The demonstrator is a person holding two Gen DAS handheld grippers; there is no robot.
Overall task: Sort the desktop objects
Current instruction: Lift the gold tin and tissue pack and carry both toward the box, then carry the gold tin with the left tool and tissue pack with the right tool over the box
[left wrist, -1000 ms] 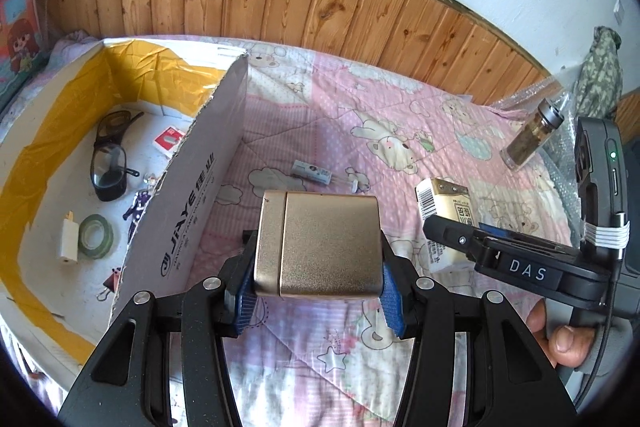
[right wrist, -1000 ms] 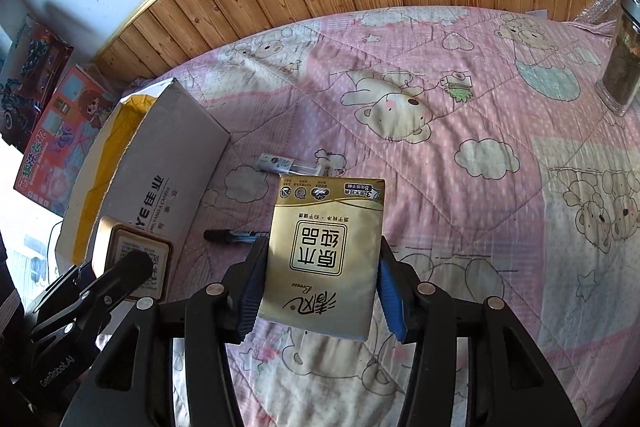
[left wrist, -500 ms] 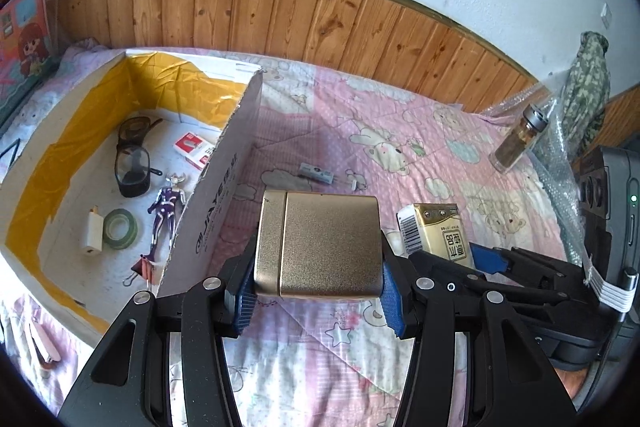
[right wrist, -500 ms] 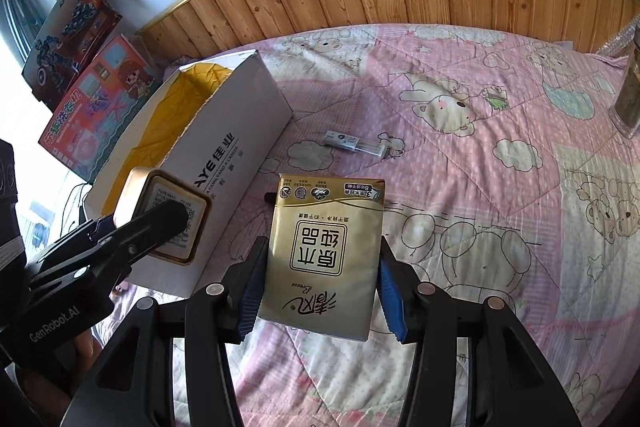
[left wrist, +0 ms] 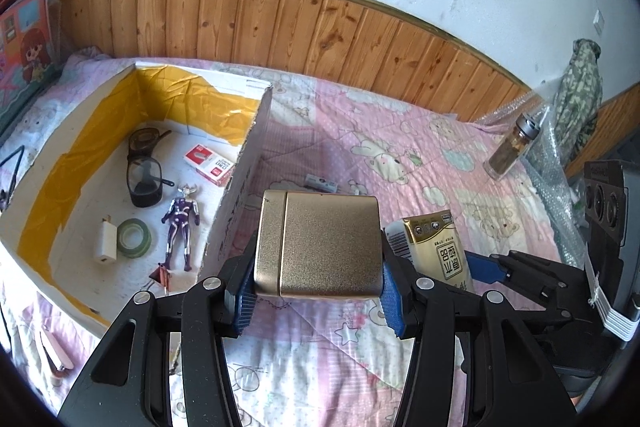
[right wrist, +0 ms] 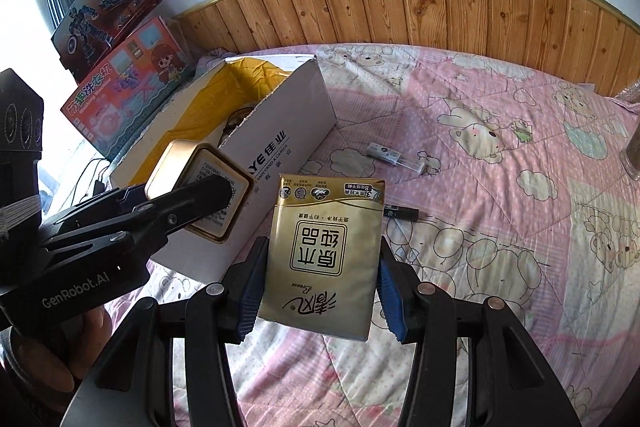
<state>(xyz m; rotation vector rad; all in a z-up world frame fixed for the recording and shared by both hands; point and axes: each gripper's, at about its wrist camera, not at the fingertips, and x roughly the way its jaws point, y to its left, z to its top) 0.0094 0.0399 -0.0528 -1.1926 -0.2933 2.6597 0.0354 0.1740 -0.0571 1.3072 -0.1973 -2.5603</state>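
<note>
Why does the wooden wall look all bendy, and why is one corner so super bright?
Left wrist view: the fisheye lens curves the brown wooden wall panelling into an arch, and dark corners ring the picture; the square gold metal tin looks sharp. Right wrist view: same bending, plus daylight from the window side washes the left edge white; the gold tissue pack stays readable.

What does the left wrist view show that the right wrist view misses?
Left wrist only: the box floor, with glasses, purple figure, green tape roll, white charger and a red-and-white pack; also a jar.

Right wrist only: two toy boxes against the wall and a black pen on the quilt.

Both: the cardboard box, gold tin in the left gripper, tissue pack in the right gripper.
</note>
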